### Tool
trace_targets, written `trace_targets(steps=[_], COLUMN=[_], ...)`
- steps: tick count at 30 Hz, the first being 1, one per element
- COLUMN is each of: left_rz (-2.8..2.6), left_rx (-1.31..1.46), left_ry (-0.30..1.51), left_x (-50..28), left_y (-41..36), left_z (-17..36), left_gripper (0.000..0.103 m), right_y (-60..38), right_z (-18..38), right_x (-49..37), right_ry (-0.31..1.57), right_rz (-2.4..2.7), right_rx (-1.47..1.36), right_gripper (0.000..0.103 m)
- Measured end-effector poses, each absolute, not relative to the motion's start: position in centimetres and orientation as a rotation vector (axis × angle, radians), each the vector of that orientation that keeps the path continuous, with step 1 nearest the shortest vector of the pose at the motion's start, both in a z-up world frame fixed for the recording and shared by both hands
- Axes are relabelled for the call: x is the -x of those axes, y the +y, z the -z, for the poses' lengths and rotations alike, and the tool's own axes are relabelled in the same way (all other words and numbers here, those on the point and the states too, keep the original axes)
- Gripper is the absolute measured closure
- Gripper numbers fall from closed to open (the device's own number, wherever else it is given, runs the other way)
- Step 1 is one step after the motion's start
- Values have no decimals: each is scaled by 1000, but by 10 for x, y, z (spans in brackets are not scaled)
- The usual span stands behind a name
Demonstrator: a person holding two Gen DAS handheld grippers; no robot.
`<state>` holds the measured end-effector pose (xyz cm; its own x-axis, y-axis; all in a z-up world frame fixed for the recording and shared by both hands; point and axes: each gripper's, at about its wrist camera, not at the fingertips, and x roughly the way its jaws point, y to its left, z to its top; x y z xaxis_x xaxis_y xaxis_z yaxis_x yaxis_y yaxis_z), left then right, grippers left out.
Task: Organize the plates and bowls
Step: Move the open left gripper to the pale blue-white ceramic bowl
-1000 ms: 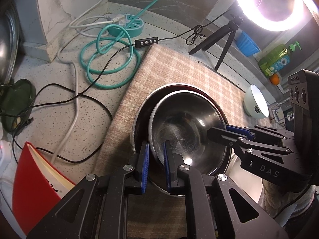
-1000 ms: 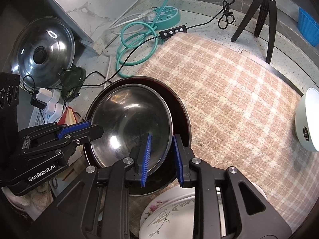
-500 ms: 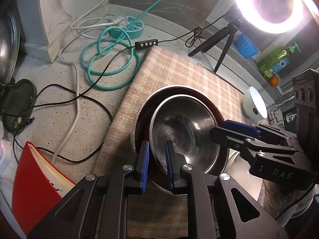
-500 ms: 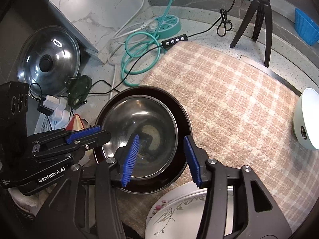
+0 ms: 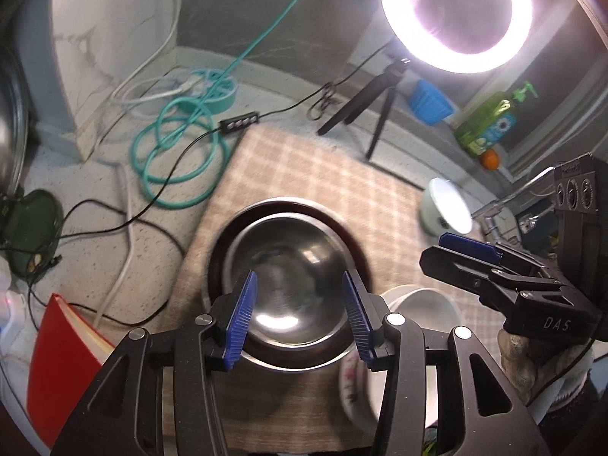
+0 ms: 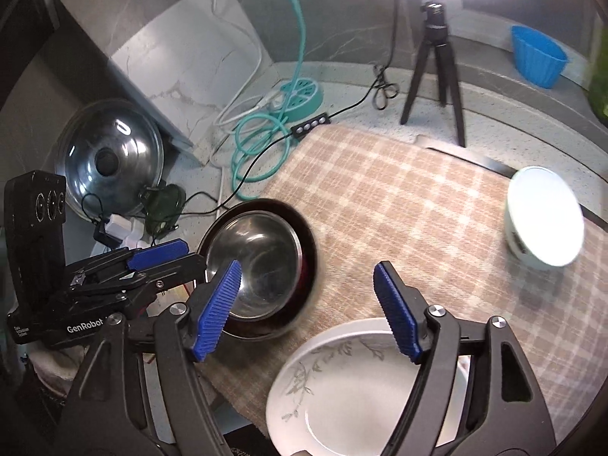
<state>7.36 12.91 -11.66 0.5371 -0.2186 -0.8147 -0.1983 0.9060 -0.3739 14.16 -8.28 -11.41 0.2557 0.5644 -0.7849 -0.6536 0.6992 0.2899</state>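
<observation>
Worktop (image 6: 490,121): speckled, with a checked mat (image 6: 418,205) laid across it. On the mat's left end we see a dark pan (image 5: 349,237) with a steel bowl (image 5: 288,266) nested inside, both flat on the mat. Floral plate (image 6: 342,391) sits at the mat's near edge, just beside the pan. In the left view a white bowl (image 5: 421,307) stands on that plate. Pale bowl (image 6: 543,216) lies tilted on its side at the mat's right end, well apart from the stack.

Off the mat: pot lid (image 6: 110,155) leaning at left, ring light (image 5: 456,15) on a tripod (image 6: 433,60) at the back, teal cable (image 6: 262,144) coiled behind the mat, red book (image 5: 60,357) at left.

Left gripper (image 5: 300,315): fingers have just been opening and stand apart above the steel bowl's near rim, touching nothing. Right gripper (image 6: 307,311): fingers have just been opening too, spread wide and empty over the mat between pan and plate.
</observation>
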Motion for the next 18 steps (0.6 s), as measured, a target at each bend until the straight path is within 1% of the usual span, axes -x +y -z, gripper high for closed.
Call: trace_targets(steps=[4, 18], left_rz=[44, 141], left_rx=[445, 430], left_ry=[994, 998], left_x=[-81, -117], left_y=[113, 56], left_z=[106, 96], left_gripper=[56, 56], right_y=[-122, -258], right_z=[102, 74], right_x=[-151, -187], right_ry=[997, 936], right_rz=[-767, -555], right_rx=[40, -3], right_gripper=[27, 27])
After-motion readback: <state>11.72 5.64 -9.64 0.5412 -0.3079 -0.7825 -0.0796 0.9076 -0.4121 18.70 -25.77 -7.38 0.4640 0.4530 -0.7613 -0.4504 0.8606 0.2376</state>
